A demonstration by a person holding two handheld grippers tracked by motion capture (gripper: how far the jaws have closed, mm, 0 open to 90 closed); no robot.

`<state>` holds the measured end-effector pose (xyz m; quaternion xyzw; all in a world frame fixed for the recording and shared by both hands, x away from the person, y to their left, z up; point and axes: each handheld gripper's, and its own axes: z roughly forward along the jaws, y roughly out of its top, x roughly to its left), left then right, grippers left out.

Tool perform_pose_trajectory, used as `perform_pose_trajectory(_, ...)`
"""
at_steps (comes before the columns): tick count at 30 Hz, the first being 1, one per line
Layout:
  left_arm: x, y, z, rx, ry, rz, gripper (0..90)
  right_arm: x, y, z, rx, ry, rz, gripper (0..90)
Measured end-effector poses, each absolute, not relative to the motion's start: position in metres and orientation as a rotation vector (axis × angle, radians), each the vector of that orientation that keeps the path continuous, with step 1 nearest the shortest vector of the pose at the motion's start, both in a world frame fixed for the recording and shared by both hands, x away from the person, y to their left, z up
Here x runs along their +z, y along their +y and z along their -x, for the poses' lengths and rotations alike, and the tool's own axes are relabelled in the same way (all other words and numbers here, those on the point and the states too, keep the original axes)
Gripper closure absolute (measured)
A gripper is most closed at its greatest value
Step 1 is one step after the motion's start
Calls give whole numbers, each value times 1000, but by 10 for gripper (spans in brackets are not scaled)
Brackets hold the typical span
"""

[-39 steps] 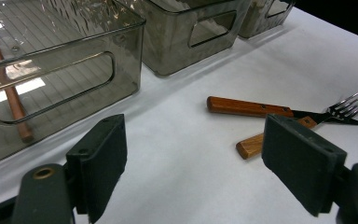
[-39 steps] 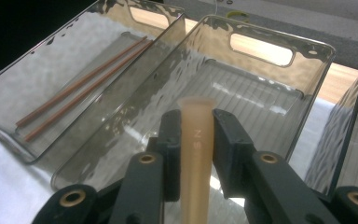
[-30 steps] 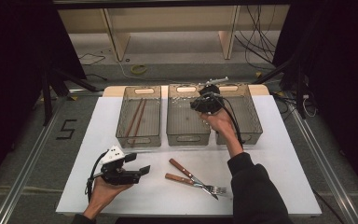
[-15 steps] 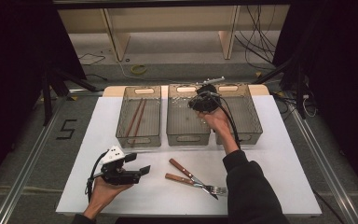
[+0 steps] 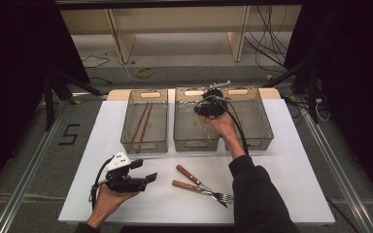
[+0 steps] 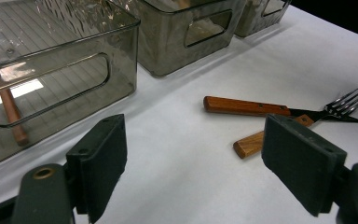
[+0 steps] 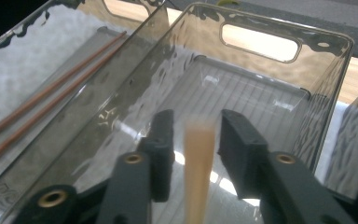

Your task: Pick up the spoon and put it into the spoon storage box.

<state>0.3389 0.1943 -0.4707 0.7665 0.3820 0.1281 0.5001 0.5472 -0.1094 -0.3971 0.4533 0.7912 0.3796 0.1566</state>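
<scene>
My right gripper (image 5: pixel 209 104) (image 7: pixel 193 126) hangs over the middle clear bin (image 5: pixel 194 141) (image 7: pixel 326 79). Its jaws have just been opening. A blurred pale wooden handle (image 7: pixel 198 177) stands between them with a gap on each side, so the pads no longer press on it. My left gripper (image 5: pixel 148 178) (image 6: pixel 193 172) rests open and empty at the front left of the white table (image 5: pixel 281 184). Ahead of it lie a wooden-handled knife (image 5: pixel 189 174) (image 6: pixel 244 106) and a wooden-handled fork (image 5: pixel 199 188) (image 6: pixel 345 100), crossed at their metal ends.
Three clear bins stand in a row at the back of the table. The left bin (image 5: pixel 145 145) holds a pair of brown chopsticks (image 5: pixel 141 121) (image 7: pixel 51 91) (image 6: pixel 2 93). The right bin (image 5: pixel 262 126) sits beside my right hand.
In the high view the right hand stays over the middle bin and barely shifts. The left hand and the cutlery on the table have not moved.
</scene>
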Motion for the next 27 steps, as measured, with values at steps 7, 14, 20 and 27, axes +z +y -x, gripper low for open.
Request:
perform_pose_trajectory(7,-471,194,-339,310,921,-1858,217,-385,-112,-535,1137,2298,-1230,509)
perform_pose_trajectory(14,-471,194,-339,311,919,-1864,217,-375,-122,-512,1188,2344,-1150,447)
perform_pose_trajectory(20,-471,194,-339,312,920,-1865,216,-372,-131,-492,1230,2368,-1101,396)
perform_pose_trajectory(27,-471,195,-339,314,922,-1860,216,-372,-137,-460,1257,2433,-1005,389)
